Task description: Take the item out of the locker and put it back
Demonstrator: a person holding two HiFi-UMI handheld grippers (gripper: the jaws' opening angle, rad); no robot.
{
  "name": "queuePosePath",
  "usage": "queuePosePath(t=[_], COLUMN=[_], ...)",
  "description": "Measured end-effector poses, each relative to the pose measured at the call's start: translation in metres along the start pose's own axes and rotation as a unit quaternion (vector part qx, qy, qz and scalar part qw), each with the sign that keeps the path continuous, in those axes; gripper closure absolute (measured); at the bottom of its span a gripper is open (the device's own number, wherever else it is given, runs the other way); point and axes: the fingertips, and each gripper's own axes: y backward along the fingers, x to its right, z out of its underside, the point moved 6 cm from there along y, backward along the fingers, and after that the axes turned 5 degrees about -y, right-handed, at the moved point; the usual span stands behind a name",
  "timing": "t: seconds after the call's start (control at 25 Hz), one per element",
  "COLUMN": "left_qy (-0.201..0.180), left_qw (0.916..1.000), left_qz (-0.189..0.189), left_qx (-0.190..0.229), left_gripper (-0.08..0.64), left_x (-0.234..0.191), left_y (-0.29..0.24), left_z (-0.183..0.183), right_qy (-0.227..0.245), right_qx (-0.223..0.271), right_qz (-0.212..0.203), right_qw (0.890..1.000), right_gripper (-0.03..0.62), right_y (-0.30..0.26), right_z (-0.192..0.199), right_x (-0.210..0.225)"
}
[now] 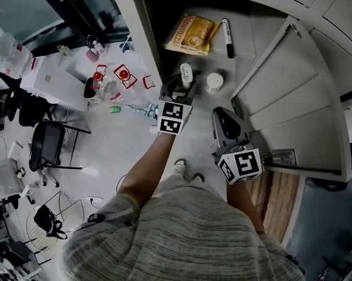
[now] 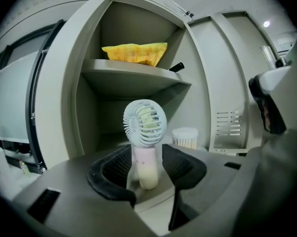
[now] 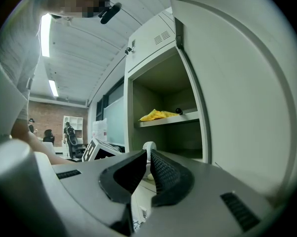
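Small fan (image 2: 144, 132) is standing upright on the lower shelf (image 2: 113, 135) of the locker (image 2: 71, 83), between the spread jaws of the left hand-held gripper (image 2: 147, 158) (pads not pressing it). Right hand-held gripper (image 3: 147, 162) is hanging clenched, empty, beside the open door (image 1: 293, 98).

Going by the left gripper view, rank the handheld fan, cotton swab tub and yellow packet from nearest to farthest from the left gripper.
1. Handheld fan: between the left gripper's open jaws.
2. Cotton swab tub: behind the fan, to its right.
3. Yellow packet: on the upper shelf, farthest.
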Motion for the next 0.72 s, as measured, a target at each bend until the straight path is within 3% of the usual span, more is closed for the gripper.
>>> queuePosePath(t=[0.16, 0.44, 0.72], left_qy=[-0.009, 0.006, 0.007], left_qw=[0.9998, 0.9998, 0.9989], left_qz=[-0.004, 0.003, 0.034], left_qx=[-0.016, -0.017, 0.033], left_gripper=[0.402, 0.425, 0.430], left_x=[-0.001, -0.002, 0.007], left_y=[-0.004, -0.004, 0.015], left_z=[0.002, 0.003, -0.014], right_qy=[-0.003, -0.007, -0.007], right_qx=[0.001, 0.001, 0.007], right_qz=[0.003, 0.007, 0.008], right_qw=[1.000, 1.000, 1.000], right_gripper=[0.565, 0.565, 0.565], right_y=[0.001, 0.003, 0.006], right_z=[-0.001, 0.001, -0.001], right_x=[0.003, 0.003, 0.002])
